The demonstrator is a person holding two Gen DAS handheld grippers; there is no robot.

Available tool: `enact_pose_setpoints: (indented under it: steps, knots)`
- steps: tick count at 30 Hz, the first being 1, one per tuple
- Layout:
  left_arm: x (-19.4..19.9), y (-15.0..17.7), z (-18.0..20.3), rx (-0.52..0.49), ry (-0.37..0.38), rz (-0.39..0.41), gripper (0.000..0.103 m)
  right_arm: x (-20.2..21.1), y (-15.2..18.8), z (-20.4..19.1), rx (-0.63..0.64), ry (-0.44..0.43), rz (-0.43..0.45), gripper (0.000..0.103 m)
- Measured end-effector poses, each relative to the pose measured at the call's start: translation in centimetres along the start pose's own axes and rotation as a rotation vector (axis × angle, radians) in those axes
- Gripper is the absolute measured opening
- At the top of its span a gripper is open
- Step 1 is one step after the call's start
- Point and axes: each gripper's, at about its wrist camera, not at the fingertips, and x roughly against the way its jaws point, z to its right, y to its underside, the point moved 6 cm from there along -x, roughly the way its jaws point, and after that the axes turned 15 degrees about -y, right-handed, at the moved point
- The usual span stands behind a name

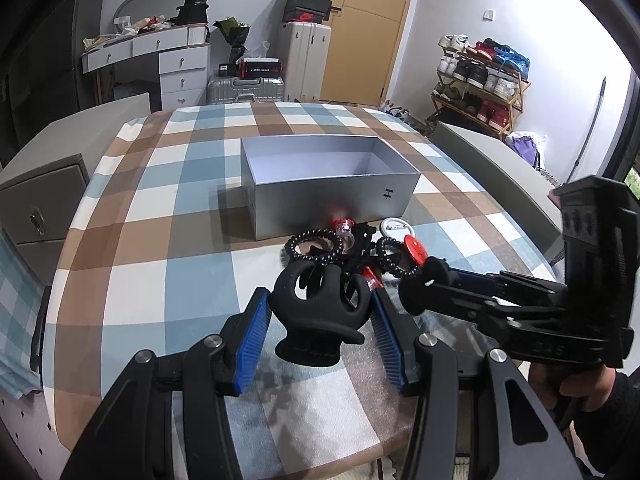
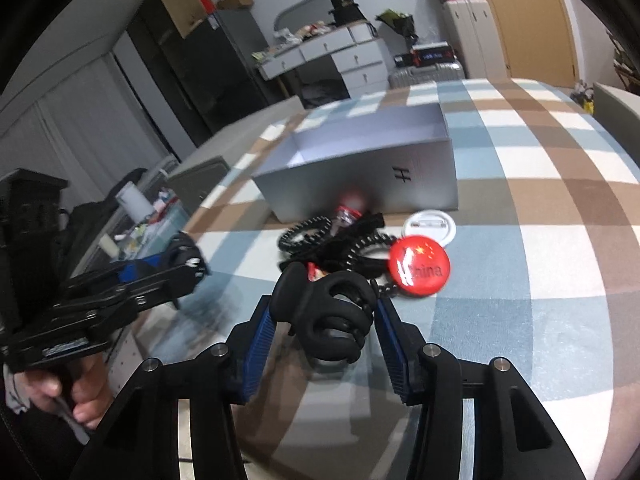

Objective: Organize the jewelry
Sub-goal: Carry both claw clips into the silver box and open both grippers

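Holding a black clip apiece, short of the near long wall of the box [image 1: 332, 204]: left gripper [image 1: 318, 312] closed on the left clip [image 1: 316, 304], right gripper [image 2: 324, 320] closed on the right clip [image 2: 328, 312]. Open-topped and straight ahead, long axis lying across the reach. Heaped just in front of that wall, bracelets [image 1: 316, 246] and badge [image 2: 419, 268]. Seemingly about equally near the box, left facing its middle more squarely; likely calling for a forward carry over the near wall

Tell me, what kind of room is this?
Most likely a bedroom or living space in someone's home: a shoe rack full of sneakers, suitcases by the wooden door, and a white dressing desk with drawers behind the checked tablecloth.
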Motion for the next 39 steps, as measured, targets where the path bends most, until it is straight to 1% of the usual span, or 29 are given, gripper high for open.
enact_pose_setpoints:
  steps: [3, 7, 10, 13, 18, 25, 30, 33, 35, 39]
  knots:
    - [0.1, -0.4, 0.1, -0.004, 0.000, 0.006, 0.045, 0.7, -0.4, -1.0, 0.039, -0.014, 0.024, 0.049]
    - [0.0, -1.5, 0.1, -0.003, -0.008, 0.016, 0.045, 1.4, -1.5, -1.4, 0.046, -0.037, 0.064, 0.049]
    - [-0.2, -2.3, -0.2, -0.008, -0.012, 0.022, 0.045, 1.9, -2.9, -1.5, 0.052, -0.056, 0.094, 0.049]
    - [-0.6, -3.1, -0.5, -0.008, -0.018, 0.028, 0.045, 2.1, -4.3, -1.4, 0.070, -0.052, 0.110, 0.049]
    - [-1.7, -5.2, -1.0, 0.020, -0.010, 0.034, 0.045, 1.6, -7.2, -0.6, 0.084, -0.052, 0.126, 0.049]
    - [-3.8, -8.2, -0.9, 0.042, 0.022, 0.037, 0.045, 0.1, -11.2, 0.9, 0.100, -0.052, 0.135, 0.049]
    - [-5.3, -9.9, -0.4, 0.042, 0.053, 0.031, 0.045, -1.3, -13.4, 1.9, 0.104, -0.056, 0.131, 0.049]
    - [-6.3, -10.5, 0.1, 0.033, 0.069, 0.017, 0.045, -2.4, -14.3, 2.6, 0.109, -0.050, 0.116, 0.049]
    - [-7.1, -10.8, 0.4, 0.026, 0.074, 0.000, 0.045, -3.3, -14.7, 3.1, 0.114, -0.031, 0.097, 0.049]
    - [-8.3, -10.8, 0.6, 0.022, 0.082, -0.034, 0.045, -4.5, -14.9, 4.3, 0.107, -0.016, 0.067, 0.049]
